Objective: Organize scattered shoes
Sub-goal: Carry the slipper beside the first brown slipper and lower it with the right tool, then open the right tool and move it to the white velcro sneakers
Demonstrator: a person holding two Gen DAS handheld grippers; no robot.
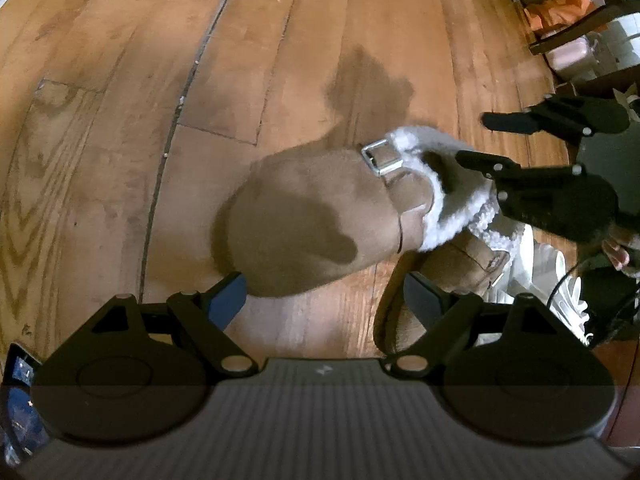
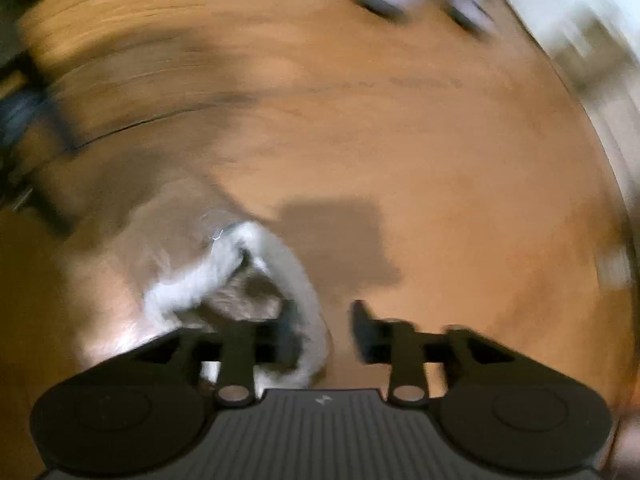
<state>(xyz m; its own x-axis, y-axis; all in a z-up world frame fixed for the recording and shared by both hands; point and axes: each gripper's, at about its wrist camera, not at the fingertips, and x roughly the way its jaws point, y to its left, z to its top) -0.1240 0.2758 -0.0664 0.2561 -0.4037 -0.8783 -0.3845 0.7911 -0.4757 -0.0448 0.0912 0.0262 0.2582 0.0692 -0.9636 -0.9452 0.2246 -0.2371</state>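
Left gripper (image 1: 324, 300): fingers spread wide and holding nothing, hovering over the floor just short of the tan clog's toe.
Tan clog (image 1: 308, 216): suede, white fleece lining, silver buckle (image 1: 381, 157); it lies on the wooden floor (image 1: 120, 100) in the left wrist view, its heel end covered by the right gripper.
Right gripper (image 1: 472, 140): fingers apart, one finger (image 1: 480, 162) reaching into the fleece-lined opening, the other outside the collar; whether they press the collar I cannot tell.
Second tan shoe (image 1: 460, 268): only a part shows, just behind the clog and partly hidden by the left gripper's finger.
White shoe (image 1: 568, 292): at the right edge, cut off and half covered by a dark cable.
Person's hand (image 1: 618, 254): only fingertips show behind the right gripper.
Right wrist view: heavily blurred; the fleece collar (image 2: 240, 264) and floor are recognisable, the pale shapes along the top edge are not.
Furniture (image 1: 568, 12): dark wooden legs in the top right corner, with orange and pale items beneath, too small to name.
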